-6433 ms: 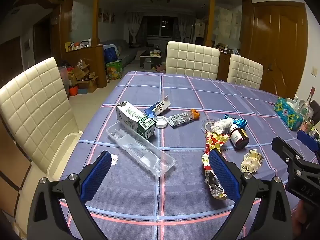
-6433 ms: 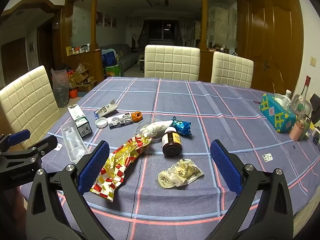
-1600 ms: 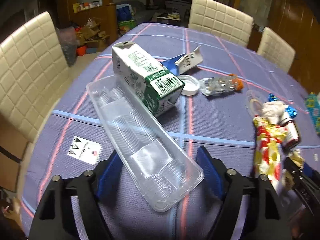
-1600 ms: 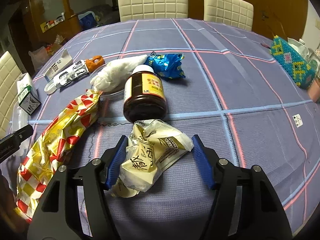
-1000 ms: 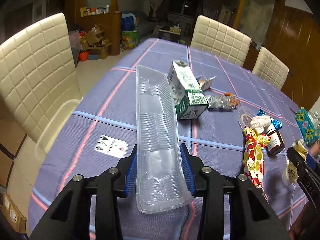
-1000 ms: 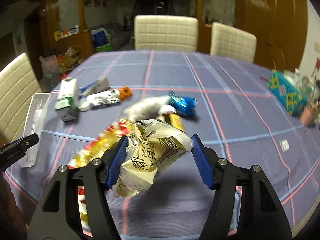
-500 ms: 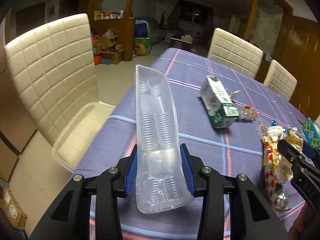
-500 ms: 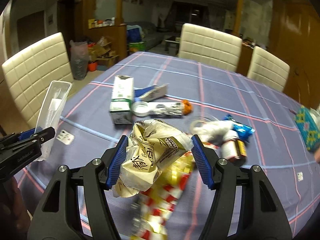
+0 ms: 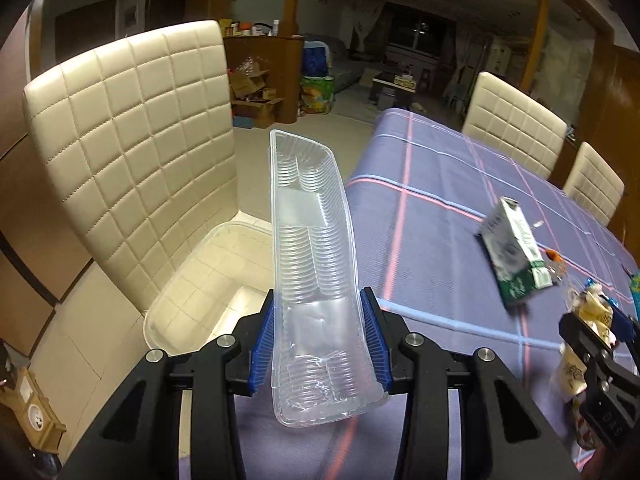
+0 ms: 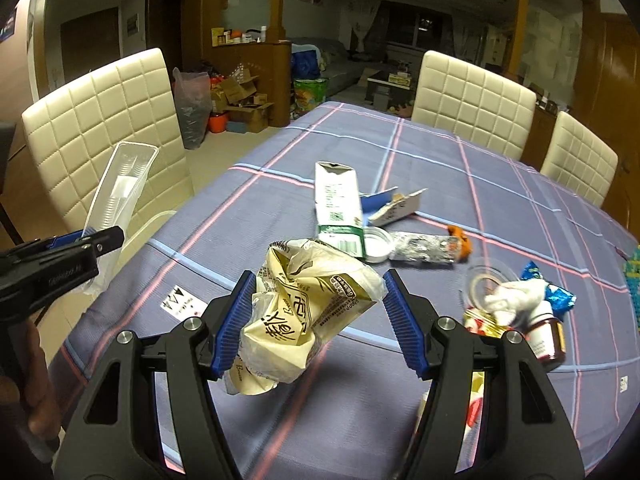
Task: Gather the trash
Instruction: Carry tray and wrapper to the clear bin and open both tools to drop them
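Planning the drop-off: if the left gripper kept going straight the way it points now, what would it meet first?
Probably the clear bin on the cream chair. The left gripper, shut on the clear plastic tray, aims past the table edge toward it. Depth is uncertain; it might pass to the floor beyond.

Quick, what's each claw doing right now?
Left gripper: shut on the clear tray.
Right gripper: shut on the crumpled wrapper.

It was a home dining room: cream quilted chairs (image 10: 472,100) ringed a counter (image 10: 420,168) under a purple plaid cloth, and a curtained lounge (image 10: 404,20) lay beyond.
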Available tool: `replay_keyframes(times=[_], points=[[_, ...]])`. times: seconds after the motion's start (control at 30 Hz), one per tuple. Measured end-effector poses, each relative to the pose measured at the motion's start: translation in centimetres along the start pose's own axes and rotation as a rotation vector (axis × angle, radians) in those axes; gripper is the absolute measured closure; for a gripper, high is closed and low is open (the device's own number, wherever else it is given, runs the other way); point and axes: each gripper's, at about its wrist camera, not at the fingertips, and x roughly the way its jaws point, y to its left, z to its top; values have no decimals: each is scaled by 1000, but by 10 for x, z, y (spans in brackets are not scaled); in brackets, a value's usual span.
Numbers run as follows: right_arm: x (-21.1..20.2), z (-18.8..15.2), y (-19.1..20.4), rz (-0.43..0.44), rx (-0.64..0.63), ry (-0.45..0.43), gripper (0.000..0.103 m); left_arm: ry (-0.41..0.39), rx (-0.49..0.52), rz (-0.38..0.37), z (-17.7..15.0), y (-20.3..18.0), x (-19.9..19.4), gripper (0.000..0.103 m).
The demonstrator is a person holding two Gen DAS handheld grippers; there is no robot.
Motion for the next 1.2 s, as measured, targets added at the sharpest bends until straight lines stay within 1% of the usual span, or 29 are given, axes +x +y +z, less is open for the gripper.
replay_keyframes(times=[0.23,0.3,0.4,0.47,0.53,0.57,0.63,0.67,0.73,0.93,1.0,1.1,1.2], points=[[19,8,8,1,15,26,38,25,-3,15,7,14,15,61],[22,10,10,1,19,28,38,22,0,27,9,18,17,58],[28,14,16,2,20,33,38,10,6,46,12,23,19,57],[31,16,21,2,15,37,38,11,6,48,14,28,21,57],[34,18,26,4,7,41,38,17,-3,43,14,32,23,53],[35,19,28,4,3,42,38,23,-9,36,14,34,24,51],[38,21,34,4,-8,45,38,32,-21,31,15,39,27,24],[38,22,36,4,-12,46,38,27,-27,36,14,42,27,21],[40,23,42,3,-22,47,38,19,-29,31,14,44,26,20],[42,28,56,3,-47,50,38,38,-68,25,8,62,27,19],[43,29,62,8,-54,48,38,38,-79,33,6,70,26,19],[46,32,74,29,-71,50,38,29,-81,66,2,82,22,19],[50,36,94,65,-97,51,38,25,-87,86,-2,91,17,19]])
